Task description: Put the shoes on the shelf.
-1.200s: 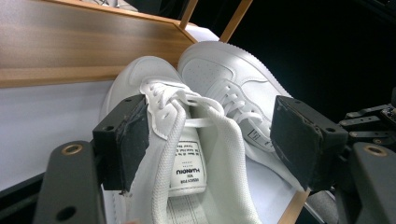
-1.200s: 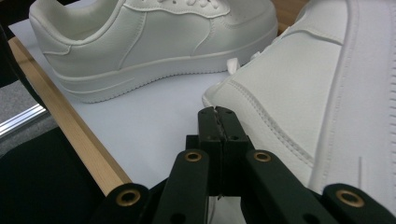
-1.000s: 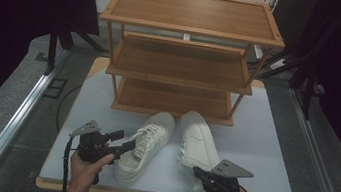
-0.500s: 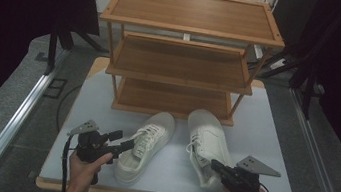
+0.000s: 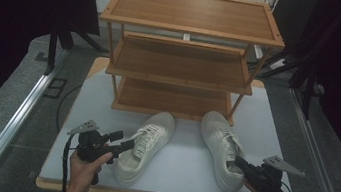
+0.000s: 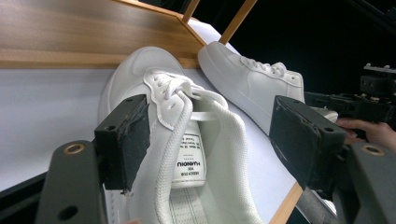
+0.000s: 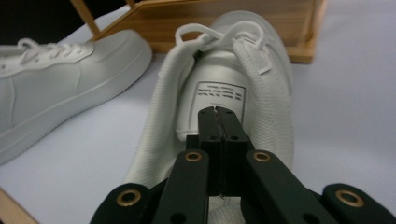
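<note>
Straddling the heel opening of the left shoe [image 5: 145, 145], the left gripper [image 5: 121, 144] has its fingers [image 6: 123, 140] wide apart, not pressing it. The right gripper [image 5: 241, 164] has its fingers [image 7: 219, 123] pressed together, poked into the heel opening of the right shoe [image 5: 222, 143]. Both white shoes lie on the table [image 5: 183, 173] just in front of the wooden shoe rack [image 5: 182, 72], toes towards it.

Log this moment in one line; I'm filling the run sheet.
left gripper: open, at left shoe | right gripper: shut, at right shoe
</note>
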`<action>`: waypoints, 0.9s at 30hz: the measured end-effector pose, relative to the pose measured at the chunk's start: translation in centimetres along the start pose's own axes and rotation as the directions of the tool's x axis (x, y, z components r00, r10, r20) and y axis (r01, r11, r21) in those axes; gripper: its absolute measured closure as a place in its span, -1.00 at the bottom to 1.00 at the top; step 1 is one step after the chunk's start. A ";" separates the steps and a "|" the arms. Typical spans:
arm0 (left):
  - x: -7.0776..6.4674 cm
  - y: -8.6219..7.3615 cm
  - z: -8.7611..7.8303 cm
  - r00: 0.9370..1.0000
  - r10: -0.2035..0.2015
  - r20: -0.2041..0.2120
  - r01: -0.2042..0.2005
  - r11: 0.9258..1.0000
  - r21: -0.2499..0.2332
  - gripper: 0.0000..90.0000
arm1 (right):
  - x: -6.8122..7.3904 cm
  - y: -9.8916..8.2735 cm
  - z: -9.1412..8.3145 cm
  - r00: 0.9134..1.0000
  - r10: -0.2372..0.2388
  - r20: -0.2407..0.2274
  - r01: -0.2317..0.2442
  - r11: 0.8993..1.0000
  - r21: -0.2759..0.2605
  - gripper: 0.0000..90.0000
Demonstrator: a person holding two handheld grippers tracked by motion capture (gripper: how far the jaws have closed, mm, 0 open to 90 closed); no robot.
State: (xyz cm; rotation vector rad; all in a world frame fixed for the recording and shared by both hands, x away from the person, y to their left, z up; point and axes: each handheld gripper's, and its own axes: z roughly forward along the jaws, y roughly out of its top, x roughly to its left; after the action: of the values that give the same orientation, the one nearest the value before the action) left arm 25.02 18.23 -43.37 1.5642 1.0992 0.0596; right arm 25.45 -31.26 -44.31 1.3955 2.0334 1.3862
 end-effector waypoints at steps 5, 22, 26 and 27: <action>0.0 0.0 0.0 1.000 -0.002 -0.001 0.002 1.000 -0.001 -0.35 | 2.5 0.6 -0.1 0.997 -0.080 -0.001 0.080 0.997 -0.019 0.99; 0.2 -0.2 0.2 1.000 -0.015 -0.010 0.015 1.000 0.017 -0.34 | 5.9 -0.8 0.2 0.981 -0.195 0.014 0.193 0.978 0.078 0.99; 0.3 -0.2 -0.1 1.000 -0.020 -0.009 0.020 1.000 0.009 -0.34 | 5.8 -0.8 -0.3 0.975 -0.217 0.054 0.211 0.972 0.099 0.99; 0.4 -0.1 -0.1 1.000 -0.022 -0.010 0.022 1.000 0.005 -0.34 | 5.6 -0.8 -0.5 0.974 -0.217 0.062 0.210 0.972 0.103 0.99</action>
State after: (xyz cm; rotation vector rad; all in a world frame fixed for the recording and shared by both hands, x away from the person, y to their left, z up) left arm 25.10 18.54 -43.65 1.5581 1.1248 0.0495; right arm 21.99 -26.85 -43.37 1.2020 2.1544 1.1455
